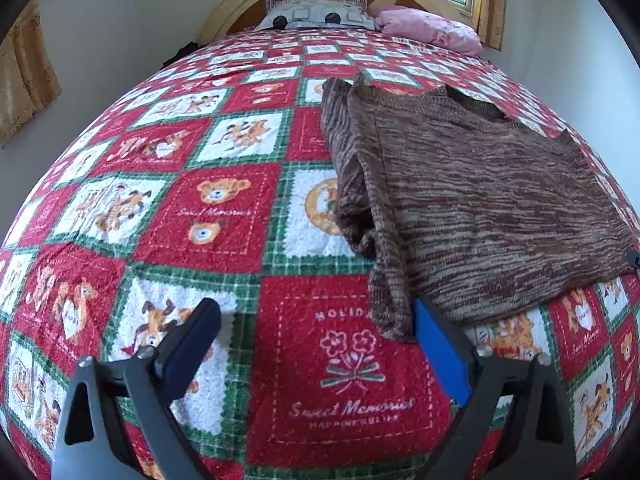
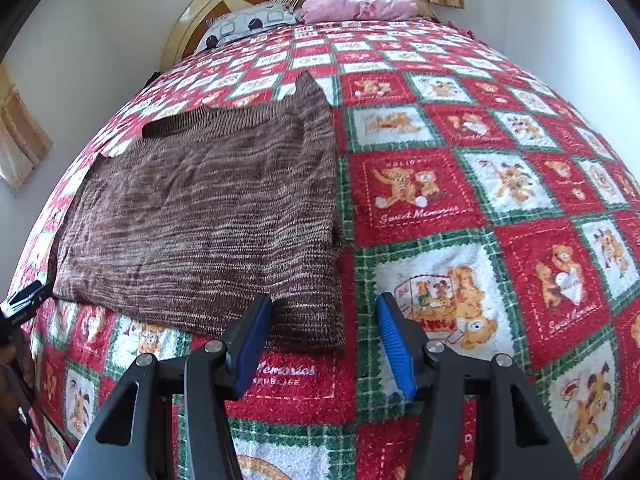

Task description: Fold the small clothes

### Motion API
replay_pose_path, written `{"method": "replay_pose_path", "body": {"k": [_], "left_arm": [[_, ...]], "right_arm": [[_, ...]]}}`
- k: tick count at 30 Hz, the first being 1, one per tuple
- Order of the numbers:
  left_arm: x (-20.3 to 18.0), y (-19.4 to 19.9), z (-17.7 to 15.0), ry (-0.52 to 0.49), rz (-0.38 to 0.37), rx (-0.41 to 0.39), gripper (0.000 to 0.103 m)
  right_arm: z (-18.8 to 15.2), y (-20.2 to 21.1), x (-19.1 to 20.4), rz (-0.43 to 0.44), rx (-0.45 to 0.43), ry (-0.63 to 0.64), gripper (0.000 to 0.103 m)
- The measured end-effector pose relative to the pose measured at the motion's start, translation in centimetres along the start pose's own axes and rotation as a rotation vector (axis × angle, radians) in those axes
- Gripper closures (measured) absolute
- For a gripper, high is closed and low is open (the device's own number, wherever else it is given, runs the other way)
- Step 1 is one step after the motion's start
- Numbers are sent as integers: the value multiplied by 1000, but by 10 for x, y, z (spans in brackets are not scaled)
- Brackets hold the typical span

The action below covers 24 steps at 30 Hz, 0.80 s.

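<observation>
Knitwear: the brown sweater [image 1: 480,200] lies flat on the quilted bed [image 1: 200,208], right of centre in the left wrist view. The left tongs [image 1: 316,332] stand wide and hold nothing; the right finger sits at the sweater's near-left hem corner. The left sleeve is folded in along the left edge. The collar points far, toward the pillows [image 1: 320,16]; the long axis runs near to far.

In the right wrist view the sweater [image 2: 200,220] lies left of centre. The right tongs [image 2: 324,320] are wide and empty, straddling the near-right hem corner. Judgement: the fabric is soft, light and limp; grip at the hem corners.
</observation>
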<state>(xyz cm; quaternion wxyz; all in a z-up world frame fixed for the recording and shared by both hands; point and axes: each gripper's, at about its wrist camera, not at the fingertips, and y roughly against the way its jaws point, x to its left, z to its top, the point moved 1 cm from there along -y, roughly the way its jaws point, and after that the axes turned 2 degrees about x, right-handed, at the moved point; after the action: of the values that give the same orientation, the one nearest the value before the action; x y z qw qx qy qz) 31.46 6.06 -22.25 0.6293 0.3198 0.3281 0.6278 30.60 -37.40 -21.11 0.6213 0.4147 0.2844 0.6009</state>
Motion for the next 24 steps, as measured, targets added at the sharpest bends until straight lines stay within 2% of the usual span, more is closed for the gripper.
{"method": "replay_pose_path", "body": {"k": [4,7,11,14,21,24], "left_arm": [[1,-3,1,6,2,6,0],[1,-3,1,7,1,4,0],[2,-3,1,10,-3,4,0],[2,-4,1,13,-7,5,0],[7,-1,0,32,-35,-3,0],[18,11,-4,82,-45,-50,0]], "right_arm": [[11,22,5,-19,-99,-40,48],[17,29,28,22,-144,4,48],[20,3,65,52,-67,120,48],[14,-27,65,14,17,104,48],[6,-24,65,-29,-24,164,48],[10,-10,73,-39,-38,154,48]]}}
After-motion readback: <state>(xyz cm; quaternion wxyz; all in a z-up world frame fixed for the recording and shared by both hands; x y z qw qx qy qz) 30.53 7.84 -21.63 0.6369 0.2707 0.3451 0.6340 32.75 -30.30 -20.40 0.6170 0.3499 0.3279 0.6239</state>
